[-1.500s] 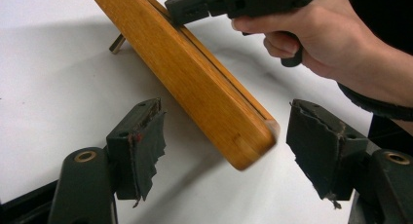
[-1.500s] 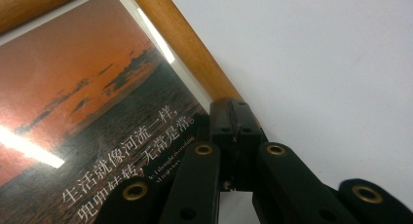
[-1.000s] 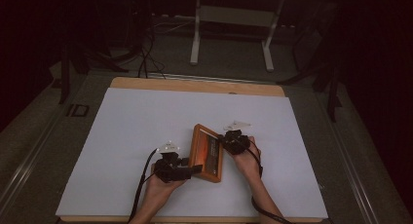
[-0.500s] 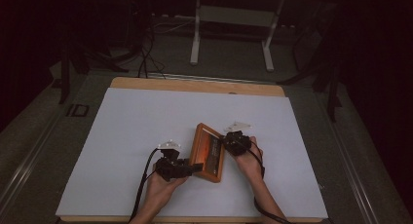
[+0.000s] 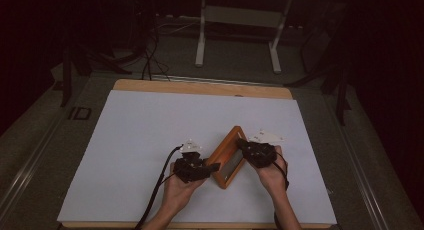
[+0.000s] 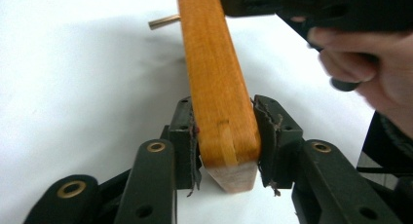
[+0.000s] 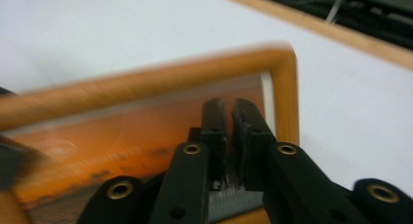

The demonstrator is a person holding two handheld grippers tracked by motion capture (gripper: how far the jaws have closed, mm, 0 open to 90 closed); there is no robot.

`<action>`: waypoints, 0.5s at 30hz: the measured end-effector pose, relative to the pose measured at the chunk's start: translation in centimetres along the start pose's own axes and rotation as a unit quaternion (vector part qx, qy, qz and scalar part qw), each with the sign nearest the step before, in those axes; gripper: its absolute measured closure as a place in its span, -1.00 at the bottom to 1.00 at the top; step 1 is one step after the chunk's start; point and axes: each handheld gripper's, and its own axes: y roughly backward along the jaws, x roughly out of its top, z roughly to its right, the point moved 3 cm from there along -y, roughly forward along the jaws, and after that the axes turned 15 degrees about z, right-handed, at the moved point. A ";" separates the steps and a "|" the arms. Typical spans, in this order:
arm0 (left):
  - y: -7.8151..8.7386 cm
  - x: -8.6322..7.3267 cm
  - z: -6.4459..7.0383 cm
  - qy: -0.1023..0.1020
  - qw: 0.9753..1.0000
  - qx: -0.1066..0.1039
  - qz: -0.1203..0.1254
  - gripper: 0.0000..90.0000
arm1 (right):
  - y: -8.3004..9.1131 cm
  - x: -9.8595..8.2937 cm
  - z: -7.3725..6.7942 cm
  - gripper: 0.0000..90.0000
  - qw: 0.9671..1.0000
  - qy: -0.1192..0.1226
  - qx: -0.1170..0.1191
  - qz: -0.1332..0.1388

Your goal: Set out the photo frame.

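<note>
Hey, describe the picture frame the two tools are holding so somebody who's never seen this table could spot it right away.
Start at the white sheet covering the wooden table, then look at its near edge between the person's two hands. There sits the orange-brown wooden picture frame, rectangular with rounded corners and an orange sunset-like picture inside. The left tool clamps its near edge, and it is the one warm-coloured thing between the black tools.

Legible text, one item: the letters "ID" (image 5: 79, 113), dark on the grey surface just beyond the desk's far left corner, seen in the high view. The desk (image 5: 150, 140), white-covered, carries no lettering. The wooden picture frame (image 5: 228, 157) shows an orange photograph without caption, brand or number. Neither gripper view offers any readable label, sign or figure.
</note>
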 end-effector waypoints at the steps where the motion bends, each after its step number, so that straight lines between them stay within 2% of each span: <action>1: 0.0 0.0 0.0 0.000 1.000 0.000 0.000 0.47 | 0.5 0.3 0.1 0.83 1.000 0.002 -0.001 0.007; 2: -0.2 0.1 0.4 -0.011 1.000 -0.001 0.000 0.48 | 0.9 0.6 0.1 0.81 1.000 0.006 -0.001 0.012; 3: -0.5 0.3 1.2 -0.034 0.999 0.001 -0.002 0.49 | 1.3 0.9 0.1 0.80 1.000 0.010 -0.004 0.018; 4: -0.5 0.3 1.2 -0.034 0.999 0.001 -0.002 0.49 | 1.3 0.9 0.1 0.80 1.000 0.010 -0.004 0.018; 5: -0.7 0.3 1.9 -0.053 0.999 0.001 -0.001 0.50 | 2.2 1.4 0.3 0.73 0.999 0.012 -0.004 0.032; 6: -0.8 0.2 2.2 -0.062 0.998 -0.001 0.001 0.51 | 2.5 1.7 0.5 0.72 0.999 0.011 -0.006 0.039; 7: -0.8 0.2 2.2 -0.062 0.998 -0.001 0.001 0.51 | 2.5 1.7 0.5 0.72 0.999 0.011 -0.006 0.039; 9: -0.8 0.1 2.8 -0.082 0.997 -0.009 0.007 0.52 | 3.0 1.9 0.9 0.73 0.999 0.010 -0.012 0.045; 10: -0.9 -0.1 3.4 -0.099 0.995 -0.008 0.011 0.53 | 3.1 1.8 1.4 0.81 0.999 0.006 -0.021 0.043; 13: -0.9 -0.2 3.7 -0.109 0.994 -0.005 0.012 0.53 | 3.5 1.3 1.9 0.92 0.999 -0.003 -0.029 0.041; 15: -0.9 -0.2 3.7 -0.108 0.994 -0.005 0.014 0.53 | 3.9 1.1 2.0 0.96 0.998 -0.007 -0.030 0.047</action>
